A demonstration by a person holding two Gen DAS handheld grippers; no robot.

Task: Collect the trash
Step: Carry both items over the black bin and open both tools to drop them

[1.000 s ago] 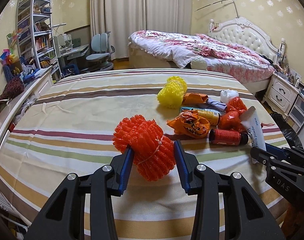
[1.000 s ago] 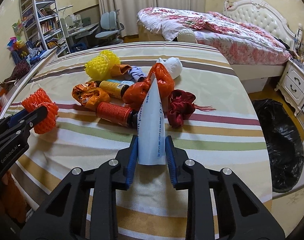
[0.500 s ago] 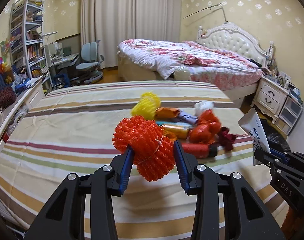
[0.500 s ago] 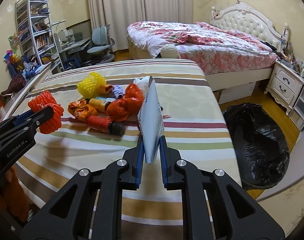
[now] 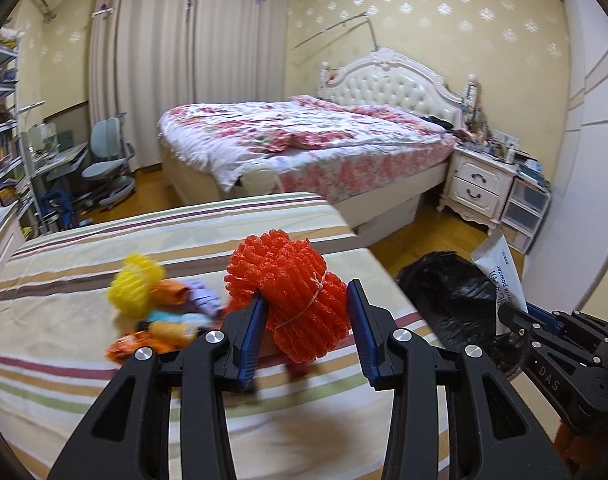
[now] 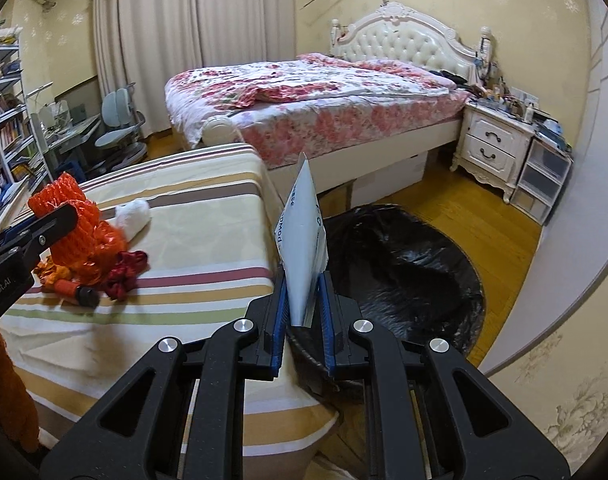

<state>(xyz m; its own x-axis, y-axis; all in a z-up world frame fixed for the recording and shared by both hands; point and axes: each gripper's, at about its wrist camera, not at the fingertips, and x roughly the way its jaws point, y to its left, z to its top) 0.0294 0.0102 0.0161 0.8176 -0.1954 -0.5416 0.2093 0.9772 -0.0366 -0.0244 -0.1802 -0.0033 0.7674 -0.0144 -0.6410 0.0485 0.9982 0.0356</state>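
My left gripper (image 5: 308, 308) is shut on an orange foam net bundle (image 5: 300, 300), held above the striped bed cover (image 5: 84, 380). My right gripper (image 6: 302, 292) is shut on a white milk powder pouch (image 6: 302, 240) that stands upright between the pads, over the bed's right edge. Just beyond it, a black trash bag (image 6: 404, 272) lies open on the floor. In the left wrist view the pouch (image 5: 500, 276) and right gripper (image 5: 516, 316) hang at the right, above the bag (image 5: 444, 292). A yellow foam net (image 5: 134, 288), a dark-capped orange bottle (image 6: 74, 292) and a red crumpled wrapper (image 6: 124, 268) lie on the cover.
A white wad (image 6: 134, 212) rests on the cover. Behind stand a flowered bed (image 6: 324, 104), a white nightstand (image 6: 496, 152) and clear plastic drawers (image 6: 544, 180). A desk chair (image 5: 108, 160) and bookshelves (image 5: 0, 140) are at the left. Wooden floor surrounds the bag.
Both grippers swung right, away from the trash pile toward the bed's right edge and the black bag, carrying the net bundle and the pouch. The right jaws squeezed tighter on the pouch.
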